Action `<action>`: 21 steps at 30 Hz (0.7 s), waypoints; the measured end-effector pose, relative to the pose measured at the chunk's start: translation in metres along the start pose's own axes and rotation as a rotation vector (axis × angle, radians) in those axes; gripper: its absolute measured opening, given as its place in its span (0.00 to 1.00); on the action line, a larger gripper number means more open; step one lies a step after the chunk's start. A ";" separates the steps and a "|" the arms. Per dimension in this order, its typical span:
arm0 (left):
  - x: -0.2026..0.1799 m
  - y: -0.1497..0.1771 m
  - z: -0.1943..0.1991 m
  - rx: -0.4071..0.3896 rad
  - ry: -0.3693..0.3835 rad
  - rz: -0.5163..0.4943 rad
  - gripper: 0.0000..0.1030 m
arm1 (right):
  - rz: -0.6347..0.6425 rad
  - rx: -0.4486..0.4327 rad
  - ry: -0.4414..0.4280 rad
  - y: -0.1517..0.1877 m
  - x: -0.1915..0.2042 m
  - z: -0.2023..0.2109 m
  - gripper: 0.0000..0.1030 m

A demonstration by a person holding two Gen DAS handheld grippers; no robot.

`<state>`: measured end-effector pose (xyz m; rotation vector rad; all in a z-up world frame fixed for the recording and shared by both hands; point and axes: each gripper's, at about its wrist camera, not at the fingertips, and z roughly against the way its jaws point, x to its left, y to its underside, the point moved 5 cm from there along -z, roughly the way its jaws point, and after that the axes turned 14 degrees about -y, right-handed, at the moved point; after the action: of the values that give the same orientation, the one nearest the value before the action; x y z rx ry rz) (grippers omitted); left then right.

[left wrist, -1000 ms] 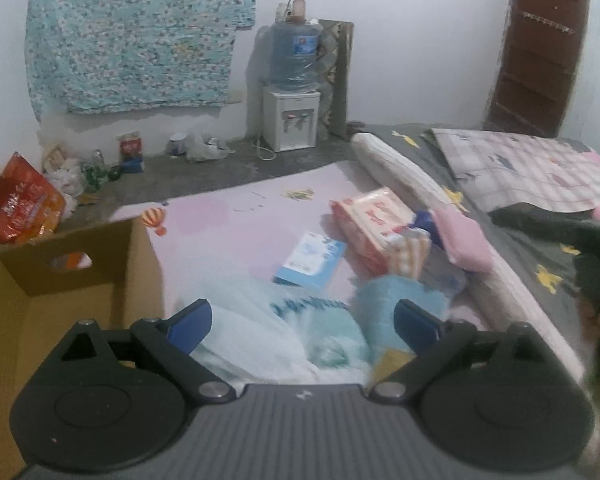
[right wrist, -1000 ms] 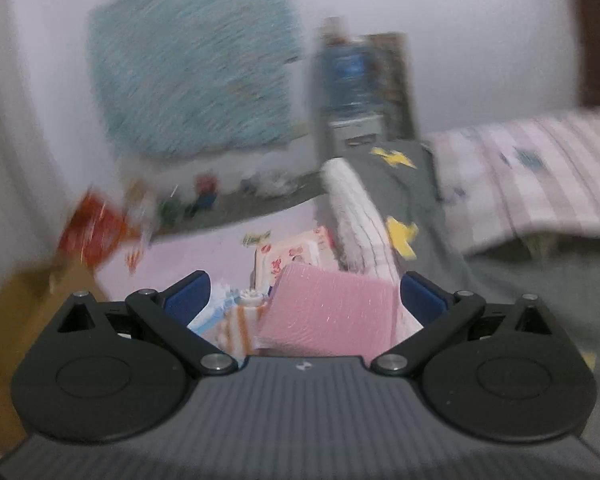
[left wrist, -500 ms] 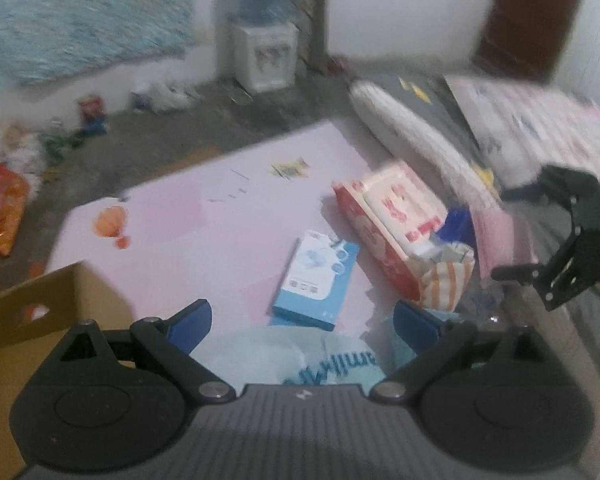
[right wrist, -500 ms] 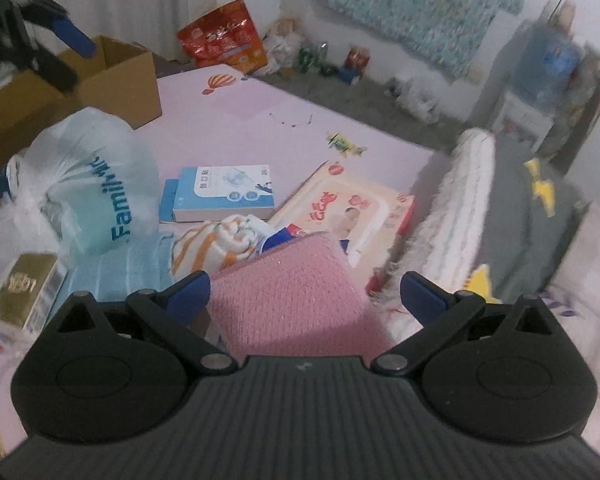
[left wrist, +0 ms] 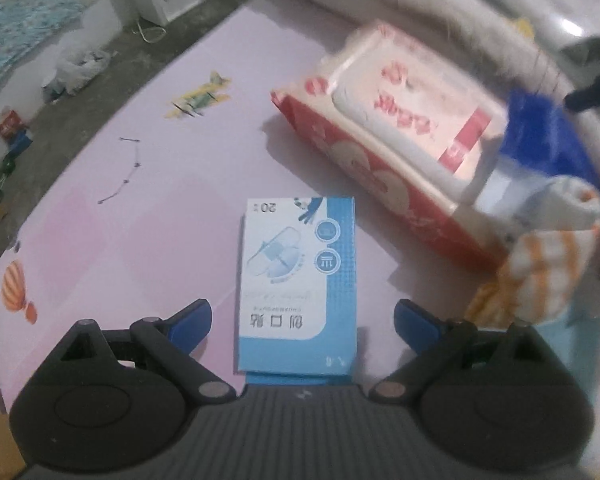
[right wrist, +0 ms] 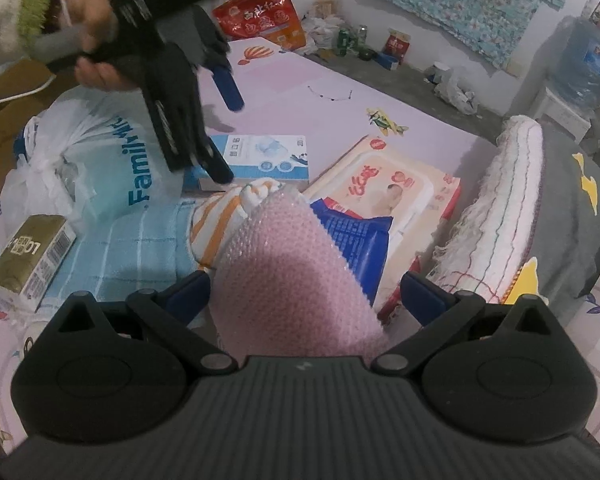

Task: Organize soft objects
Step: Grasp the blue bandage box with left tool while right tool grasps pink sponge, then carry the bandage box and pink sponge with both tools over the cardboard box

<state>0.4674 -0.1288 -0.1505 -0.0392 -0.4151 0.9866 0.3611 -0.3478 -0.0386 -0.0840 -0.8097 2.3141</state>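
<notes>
Hovering the left gripper (left wrist: 302, 318) over the blue box (left wrist: 298, 280) on the pink mat (left wrist: 148, 224), jaws spread wide, nothing held. Box sits dead centre between the fingers, long axis running straight away from the gripper, so the jaws would close across its short width. Left is the nearer arm.

Right gripper (right wrist: 305, 295) also released, straddling a pink knit cloth (right wrist: 292, 280) just right of the blue box, beside the striped orange cloth (right wrist: 220, 216).

Readable: "20" plus Chinese characters on the box; partial "Famil" on the plastic bag (right wrist: 112, 160) left of it. Red wipes pack (left wrist: 400, 152), right of the box, has red lettering too blurred to read.
</notes>
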 end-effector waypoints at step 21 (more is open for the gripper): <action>0.018 -0.010 -0.017 -0.007 0.080 0.162 0.71 | 0.097 0.093 0.141 0.014 0.010 -0.008 0.99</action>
<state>0.4898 -0.1172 -0.1588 -0.1200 -0.3463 1.1390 0.3472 -0.3456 -0.0517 -0.2473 -0.6391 2.4024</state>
